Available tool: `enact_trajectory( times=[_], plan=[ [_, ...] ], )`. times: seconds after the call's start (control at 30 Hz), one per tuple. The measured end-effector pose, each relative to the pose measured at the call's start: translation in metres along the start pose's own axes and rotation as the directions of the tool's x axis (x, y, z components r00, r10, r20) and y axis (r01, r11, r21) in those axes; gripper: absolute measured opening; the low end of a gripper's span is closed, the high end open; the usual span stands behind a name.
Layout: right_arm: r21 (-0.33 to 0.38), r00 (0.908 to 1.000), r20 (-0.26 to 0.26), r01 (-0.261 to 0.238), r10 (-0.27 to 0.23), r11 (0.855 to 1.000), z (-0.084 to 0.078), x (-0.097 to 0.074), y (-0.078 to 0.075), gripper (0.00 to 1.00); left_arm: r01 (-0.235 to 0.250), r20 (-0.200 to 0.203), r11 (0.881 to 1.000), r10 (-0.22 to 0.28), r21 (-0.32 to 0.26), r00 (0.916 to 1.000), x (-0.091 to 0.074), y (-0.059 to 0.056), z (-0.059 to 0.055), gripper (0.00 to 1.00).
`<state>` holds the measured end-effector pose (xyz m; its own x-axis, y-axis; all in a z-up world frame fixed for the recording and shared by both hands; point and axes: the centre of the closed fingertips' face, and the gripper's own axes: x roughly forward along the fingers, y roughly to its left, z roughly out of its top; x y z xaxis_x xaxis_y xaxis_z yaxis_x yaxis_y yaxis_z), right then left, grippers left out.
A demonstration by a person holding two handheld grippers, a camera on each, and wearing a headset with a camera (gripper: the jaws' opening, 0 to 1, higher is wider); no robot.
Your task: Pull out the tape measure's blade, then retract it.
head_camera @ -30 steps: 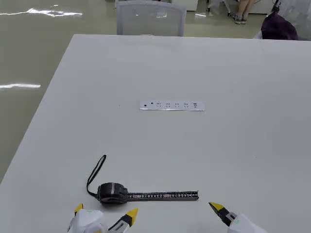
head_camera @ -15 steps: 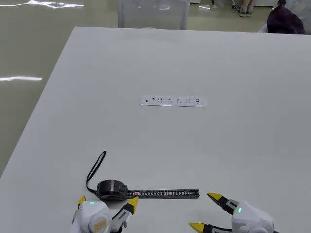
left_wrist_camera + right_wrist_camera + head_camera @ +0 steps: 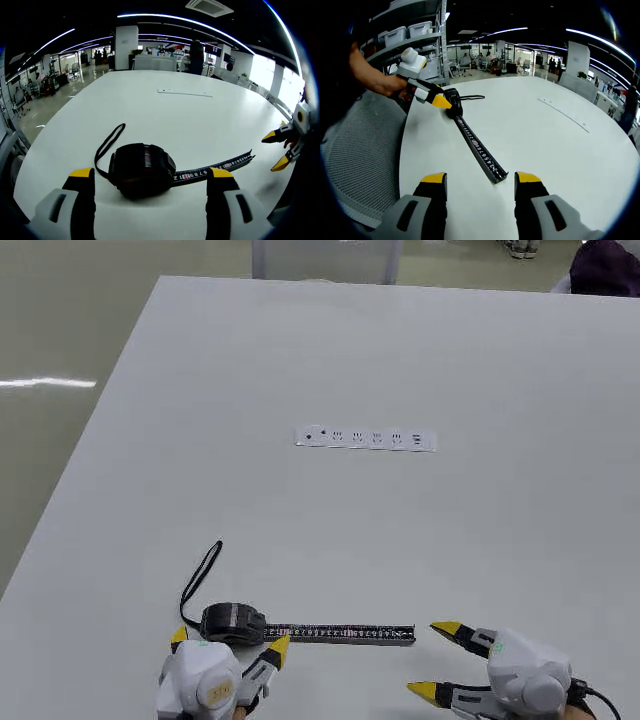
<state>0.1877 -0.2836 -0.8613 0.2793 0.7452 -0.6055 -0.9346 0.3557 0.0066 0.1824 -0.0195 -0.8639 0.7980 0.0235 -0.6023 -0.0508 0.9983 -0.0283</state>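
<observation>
— Both hand-held grippers have come further up into the head view than a second ago. The right one showed a single yellow tip then; now both tips are in sight.

— And the tape measure?

— The tape measure [image 3: 232, 623] lies low and left of centre in the head view, on the white tabletop [image 3: 400, 530]. It looks unmoved. Its blade [image 3: 340, 633] is drawn out as far as before and lies flat, running toward the right of the frame. The black strap [image 3: 200, 580] loops away toward the upper left.

— How does the left hand-held gripper stand?

— The left hand-held gripper [image 3: 229, 640] is released, its jaws spread wide. In the left gripper view the black case sits just ahead, between the two yellow tips, with neither touching it.

— And the right?

— The right hand-held gripper [image 3: 435, 659] is released too, jaws apart and gripping nothing. It sits near the blade's free end, at the lower right of the head view. In the right gripper view that end lies between the two tips, a little ahead of them, apart from both.

— Anything else on the tabletop?

— A white socket strip [image 3: 366, 438] is near the middle of the frame, well apart from the tape measure.
</observation>
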Motion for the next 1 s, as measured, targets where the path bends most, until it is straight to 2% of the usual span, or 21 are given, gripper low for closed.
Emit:
enact_trajectory(
  times=[0.2, 0.33, 0.5, 0.73, 1.0],
  plan=[
    [-0.029, 0.9990, -0.012, -0.043, 0.043, 0.999, -0.005, 0.004, -0.009, 0.50, -0.005, 0.004, 1.000, 0.005, -0.028, 1.0000, 0.005, 0.001, 0.002, 0.92],
    [-0.056, 0.9956, -0.021, -0.093, 0.092, 0.994, -0.010, 0.007, -0.014, 0.47, -0.007, 0.004, 0.999, 0.007, -0.041, 1.0000, 0.006, 0.000, 0.002, 0.92],
    [-0.075, 0.9920, -0.022, -0.126, 0.125, 0.989, -0.011, 0.010, -0.020, 0.43, -0.011, 0.005, 0.999, 0.011, -0.048, 0.9999, 0.010, -0.001, 0.001, 0.92],
    [-0.115, 0.9823, -0.038, -0.187, 0.184, 0.976, -0.017, 0.020, -0.020, 0.39, -0.023, 0.016, 0.998, 0.024, -0.050, 0.9996, 0.012, -0.001, 0.005, 0.91],
    [-0.125, 0.9774, -0.040, -0.211, 0.208, 0.969, -0.021, 0.032, -0.026, 0.30, -0.032, 0.030, 0.998, 0.033, -0.057, 0.9990, 0.016, -0.001, 0.007, 0.87]
  ],
)
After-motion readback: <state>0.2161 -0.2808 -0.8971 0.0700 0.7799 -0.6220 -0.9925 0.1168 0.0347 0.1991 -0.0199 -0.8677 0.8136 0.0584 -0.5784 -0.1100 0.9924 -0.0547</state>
